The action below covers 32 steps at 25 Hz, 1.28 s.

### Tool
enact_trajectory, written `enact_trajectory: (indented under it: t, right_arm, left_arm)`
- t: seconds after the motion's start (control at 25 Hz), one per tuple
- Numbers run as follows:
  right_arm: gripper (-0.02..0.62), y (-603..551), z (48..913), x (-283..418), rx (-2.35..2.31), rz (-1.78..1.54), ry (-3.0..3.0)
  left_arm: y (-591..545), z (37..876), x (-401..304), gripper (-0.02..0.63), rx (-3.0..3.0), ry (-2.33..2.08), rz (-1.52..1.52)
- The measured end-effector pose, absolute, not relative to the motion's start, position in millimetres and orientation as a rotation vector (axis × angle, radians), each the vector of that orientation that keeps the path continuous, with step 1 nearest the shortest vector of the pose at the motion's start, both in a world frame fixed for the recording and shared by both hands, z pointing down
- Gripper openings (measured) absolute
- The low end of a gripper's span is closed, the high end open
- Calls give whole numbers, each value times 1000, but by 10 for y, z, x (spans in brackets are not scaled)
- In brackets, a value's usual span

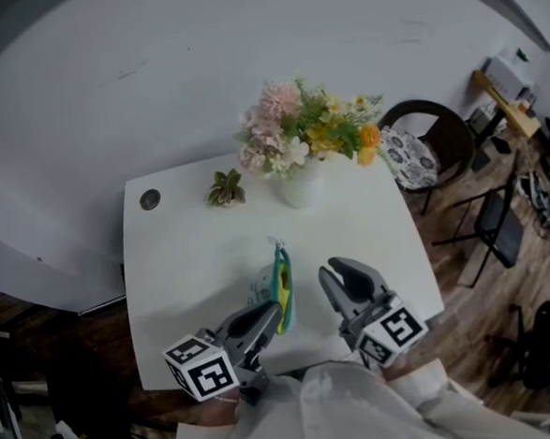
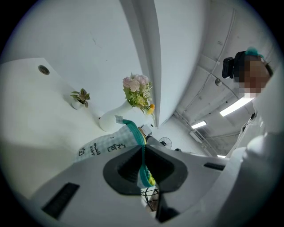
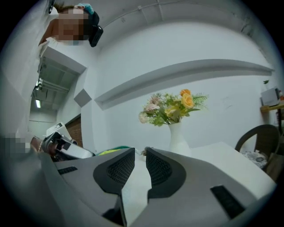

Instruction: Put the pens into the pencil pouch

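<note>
The pencil pouch (image 1: 281,288) is white checked fabric with a teal zip edge and a yellow-green lining. It hangs above the white table (image 1: 184,258) near the front edge. My left gripper (image 1: 274,312) is shut on its teal edge; in the left gripper view the zip edge (image 2: 143,155) runs between the closed jaws and the pouch (image 2: 106,145) with black lettering hangs beyond. My right gripper (image 1: 340,273) hovers just right of the pouch with a narrow gap between its jaws and nothing in them. The right gripper (image 3: 140,153) view shows the pouch's green edge (image 3: 113,150) to its left. I see no loose pens.
A white vase of pink, yellow and orange flowers (image 1: 300,179) stands at the table's far middle. A small potted plant (image 1: 224,189) sits left of it, and a round cable hole (image 1: 150,199) is at the far left corner. A dark chair (image 1: 429,142) stands off the table's right side.
</note>
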State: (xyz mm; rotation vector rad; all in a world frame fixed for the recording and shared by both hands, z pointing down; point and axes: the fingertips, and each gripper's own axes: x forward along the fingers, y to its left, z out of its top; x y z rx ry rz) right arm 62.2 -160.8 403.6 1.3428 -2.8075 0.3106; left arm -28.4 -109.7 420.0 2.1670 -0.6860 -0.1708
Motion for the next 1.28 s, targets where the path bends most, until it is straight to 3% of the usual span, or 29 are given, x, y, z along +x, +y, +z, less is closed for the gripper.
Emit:
enact_trajectory:
  t: [0.84,1.28]
  right_arm:
    - [63,-1643,5310,1555,1346,331,-2202]
    - [64,-1704,5647,1604,1253,416,-2038]
  left_arm:
    - [-1081,4286,-138,26,2136,-640,-128]
    - [-1076,4317,-130,26,2130,-647,-116]
